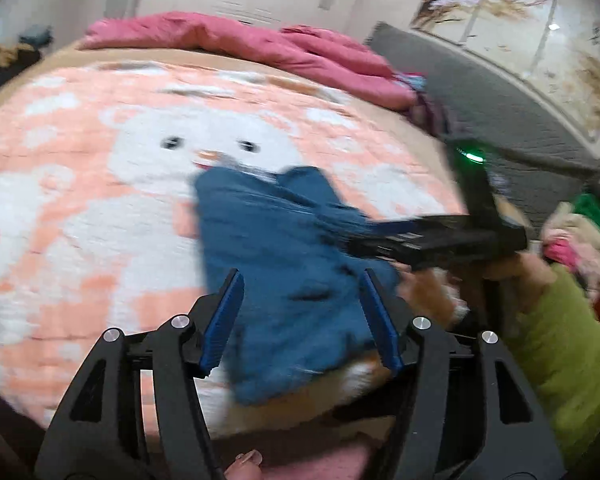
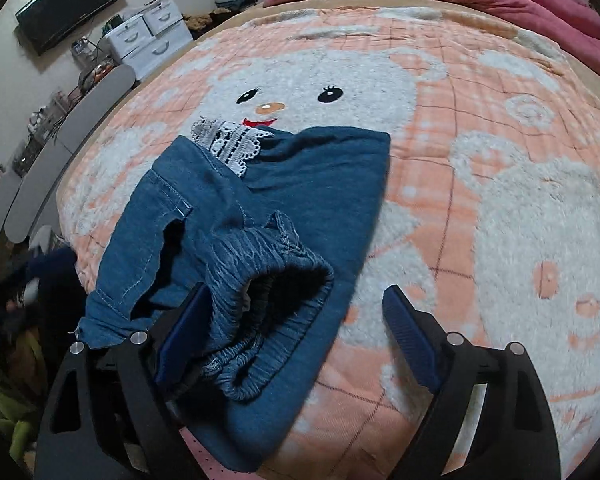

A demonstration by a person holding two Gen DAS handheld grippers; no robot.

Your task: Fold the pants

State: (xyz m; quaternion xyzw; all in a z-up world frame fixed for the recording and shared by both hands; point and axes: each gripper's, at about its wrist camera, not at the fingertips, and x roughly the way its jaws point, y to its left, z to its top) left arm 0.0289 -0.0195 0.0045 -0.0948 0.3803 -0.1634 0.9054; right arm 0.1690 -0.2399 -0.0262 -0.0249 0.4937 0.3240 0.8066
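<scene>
Small blue denim pants (image 2: 260, 216) with white lace trim (image 2: 230, 144) lie folded on the peach bear blanket (image 2: 500, 200). The elastic waistband (image 2: 276, 304) bunches up near the bed's front edge, between the right gripper's fingers. My right gripper (image 2: 296, 312) is open and empty, its left pad next to the waistband. In the left wrist view the pants (image 1: 284, 264) lie blurred ahead. My left gripper (image 1: 300, 284) is open above their near end. The right gripper's black body (image 1: 440, 240) reaches in from the right over the pants.
A pink quilt (image 1: 260, 44) lies heaped at the far side of the bed. A grey headboard (image 1: 500, 100) runs along the right. White drawers (image 2: 148, 36) and a wall TV (image 2: 68, 4) stand to the left. Clothes lie piled on the floor (image 2: 28, 288) beside the bed.
</scene>
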